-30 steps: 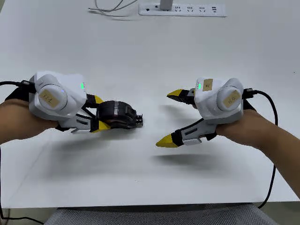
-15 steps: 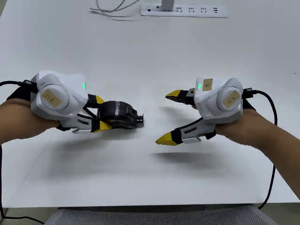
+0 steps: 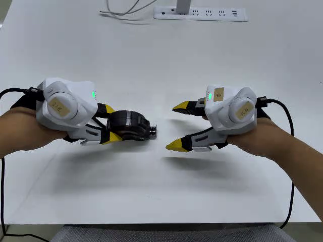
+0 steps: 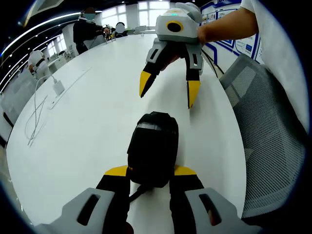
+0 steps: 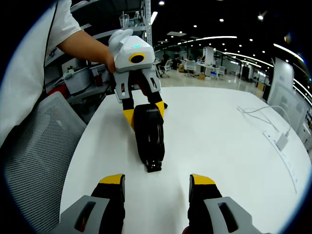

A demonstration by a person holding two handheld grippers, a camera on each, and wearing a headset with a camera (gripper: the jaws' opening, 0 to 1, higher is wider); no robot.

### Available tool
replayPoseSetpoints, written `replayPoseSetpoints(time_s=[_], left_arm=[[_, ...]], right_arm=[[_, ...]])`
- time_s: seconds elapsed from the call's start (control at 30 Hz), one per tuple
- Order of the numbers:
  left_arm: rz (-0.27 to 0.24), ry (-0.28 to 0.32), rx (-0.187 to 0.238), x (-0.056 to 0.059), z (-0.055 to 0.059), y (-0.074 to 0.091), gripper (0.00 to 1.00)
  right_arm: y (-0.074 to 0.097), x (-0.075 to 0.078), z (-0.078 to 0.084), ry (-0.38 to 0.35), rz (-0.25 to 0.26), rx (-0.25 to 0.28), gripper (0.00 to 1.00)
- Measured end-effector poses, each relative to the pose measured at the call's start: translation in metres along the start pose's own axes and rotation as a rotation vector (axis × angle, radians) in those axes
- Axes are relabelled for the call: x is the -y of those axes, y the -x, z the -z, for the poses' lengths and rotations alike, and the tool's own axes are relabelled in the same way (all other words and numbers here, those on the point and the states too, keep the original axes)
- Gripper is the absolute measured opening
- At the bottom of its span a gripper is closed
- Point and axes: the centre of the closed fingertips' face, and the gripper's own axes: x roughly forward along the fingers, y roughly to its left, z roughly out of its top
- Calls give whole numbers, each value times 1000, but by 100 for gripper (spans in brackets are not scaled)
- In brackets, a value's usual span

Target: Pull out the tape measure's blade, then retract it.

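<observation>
A black tape measure [image 3: 130, 125] lies on the white table, its blade tip [image 3: 152, 132] pointing right. My left gripper [image 3: 109, 123] is shut on its body [image 4: 152, 148], yellow fingertips on either side. My right gripper [image 3: 177, 126] hangs open a short way to the right of the tip, facing it. In the right gripper view the tape measure [image 5: 149, 135] lies straight ahead between my open jaws, its tip [image 5: 154, 167] nearest. The right gripper [image 4: 166, 88] also shows ahead in the left gripper view.
A white power strip [image 3: 201, 13] with a plugged adapter and grey cables [image 3: 122, 8] lies at the table's far edge. The table's front edge [image 3: 151, 221] is near me, with a mesh chair [image 4: 258, 146] beyond it.
My right gripper has moved left, closer to the tape measure's tip. The left gripper and tape measure have barely shifted.
</observation>
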Motion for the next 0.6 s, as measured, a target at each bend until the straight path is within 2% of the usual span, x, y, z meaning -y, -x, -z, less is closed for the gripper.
replayPoseSetpoints(time_s=[0.33,0.6], left_arm=[[-1,6,-1,0,0,0,26],[-3,9,-3,0,1,0,26]], right_arm=[[-19,0,-6,57,-28,8,32],[-33,-3,-7,74,-64,12,24]])
